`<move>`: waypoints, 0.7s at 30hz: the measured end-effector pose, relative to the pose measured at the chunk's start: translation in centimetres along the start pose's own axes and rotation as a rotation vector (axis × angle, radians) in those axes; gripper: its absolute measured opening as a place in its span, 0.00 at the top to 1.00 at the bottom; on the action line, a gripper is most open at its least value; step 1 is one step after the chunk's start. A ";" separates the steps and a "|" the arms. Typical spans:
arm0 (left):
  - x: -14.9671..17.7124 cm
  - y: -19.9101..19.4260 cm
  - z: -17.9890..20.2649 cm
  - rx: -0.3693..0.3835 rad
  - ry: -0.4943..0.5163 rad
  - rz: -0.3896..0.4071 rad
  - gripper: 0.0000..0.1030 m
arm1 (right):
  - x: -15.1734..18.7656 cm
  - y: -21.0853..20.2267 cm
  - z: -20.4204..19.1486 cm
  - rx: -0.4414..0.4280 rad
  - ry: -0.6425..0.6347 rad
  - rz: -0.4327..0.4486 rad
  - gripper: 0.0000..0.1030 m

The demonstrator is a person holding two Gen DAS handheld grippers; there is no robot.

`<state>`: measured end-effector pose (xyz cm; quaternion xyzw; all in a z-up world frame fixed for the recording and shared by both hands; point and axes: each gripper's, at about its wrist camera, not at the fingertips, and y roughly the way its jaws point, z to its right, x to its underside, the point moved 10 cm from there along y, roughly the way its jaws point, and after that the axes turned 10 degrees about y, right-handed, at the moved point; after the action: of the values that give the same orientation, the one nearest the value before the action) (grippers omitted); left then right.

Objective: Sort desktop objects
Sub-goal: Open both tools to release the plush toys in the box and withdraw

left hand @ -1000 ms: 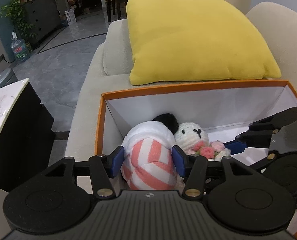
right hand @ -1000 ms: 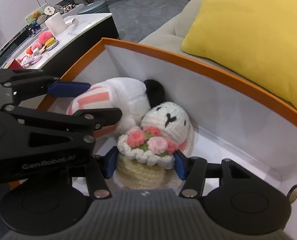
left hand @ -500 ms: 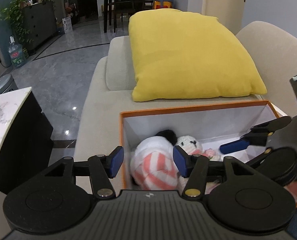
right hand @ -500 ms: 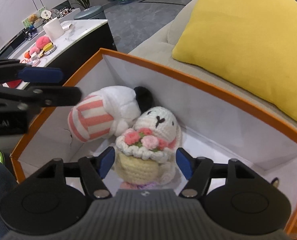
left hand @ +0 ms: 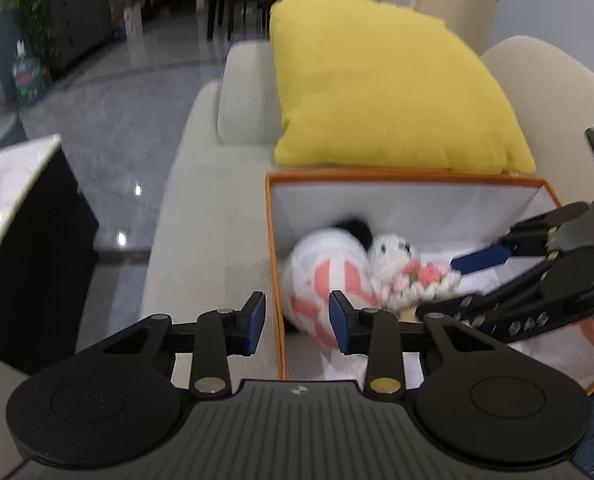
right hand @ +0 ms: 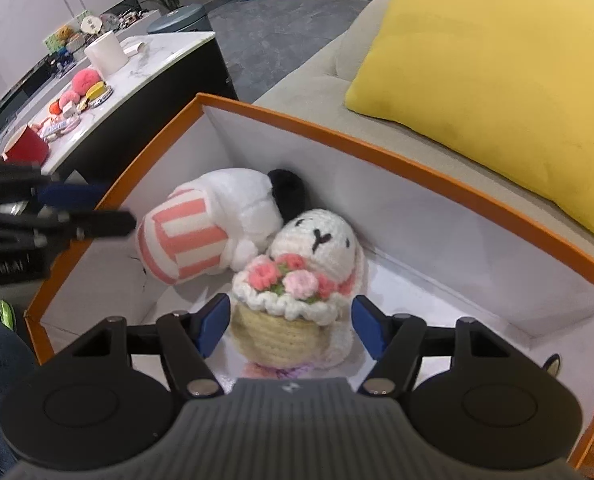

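Note:
An orange-rimmed white box (right hand: pixel 417 168) sits on a beige sofa. Inside lie a white plush with pink-striped trousers (right hand: pixel 201 232) and a crocheted white bunny holding a flower basket (right hand: pixel 297 280). My right gripper (right hand: pixel 291 324) is open, its blue pads either side of the basket without touching it. My left gripper (left hand: pixel 297 322) is open and empty, above the box's left wall (left hand: pixel 275 264); the plush (left hand: pixel 329 280) and bunny (left hand: pixel 401 264) show beyond it, blurred. The left gripper also shows at the left edge of the right wrist view (right hand: pixel 85 208).
A yellow cushion (right hand: pixel 497 64) leans on the sofa back behind the box. A marble-topped black table (right hand: pixel 137 68) to the left holds a paper roll (right hand: pixel 105 56), a red cup (right hand: pixel 27 148) and several small toys. Grey floor lies beyond.
Both grippers have let go of the toys and pulled back and up. The left gripper has moved left past the box wall; the right jaws have widened around the bunny's basket.

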<state>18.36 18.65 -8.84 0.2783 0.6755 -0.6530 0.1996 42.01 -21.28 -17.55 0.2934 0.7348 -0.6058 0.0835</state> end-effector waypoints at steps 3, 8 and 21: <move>-1.5 -0.7 1.1 0.040 0.050 0.039 0.61 | 0.0 0.4 -0.3 0.010 -0.018 -0.009 0.42; -2.1 0.9 5.0 0.073 0.238 -0.010 0.66 | 0.3 0.7 0.5 0.005 0.069 -0.042 0.44; 0.7 4.2 6.4 0.038 0.278 -0.157 0.73 | 1.3 0.4 1.2 -0.036 0.170 0.009 0.48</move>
<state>19.89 12.33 -13.00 0.3160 0.7039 -0.6344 0.0470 40.88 -21.96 -18.80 0.3456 0.7486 -0.5651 0.0287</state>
